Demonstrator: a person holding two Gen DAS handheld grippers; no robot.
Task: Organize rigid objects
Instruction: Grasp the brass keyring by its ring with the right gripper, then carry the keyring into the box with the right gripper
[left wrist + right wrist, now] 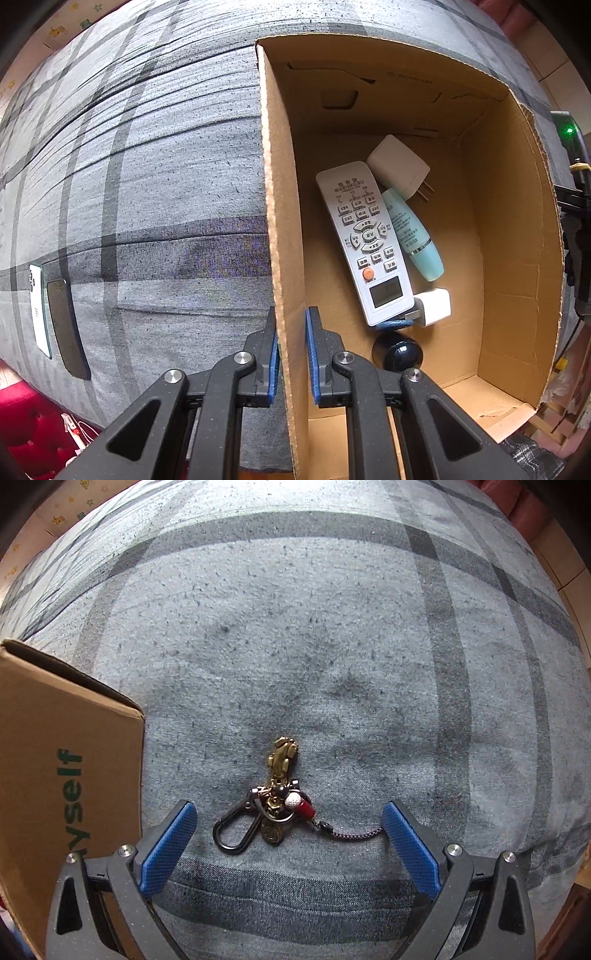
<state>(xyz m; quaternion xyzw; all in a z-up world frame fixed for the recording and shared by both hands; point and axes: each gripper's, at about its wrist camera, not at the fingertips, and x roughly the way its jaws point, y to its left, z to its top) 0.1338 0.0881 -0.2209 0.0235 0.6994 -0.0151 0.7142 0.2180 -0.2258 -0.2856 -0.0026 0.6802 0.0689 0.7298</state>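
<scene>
grey plaid bedspread (295, 646): left gripper (291, 350) pinching box (280, 221) wall, right gripper (290, 840) spread wide over keychain (275, 805); pickup step, next closing on it.

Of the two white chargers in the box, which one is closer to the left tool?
The small cube charger, lying at the display end of the remote. The larger charger with bare metal prongs lies at the remote's far end, farther from the left tool.

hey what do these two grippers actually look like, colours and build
Both match: the left gripper and right gripper have matte black, speckled plastic linkage arms with triangular cut-outs, round silver pivot pins, and flat fingers faced with textured blue pads. No cables, markings or sleeves show.
</scene>
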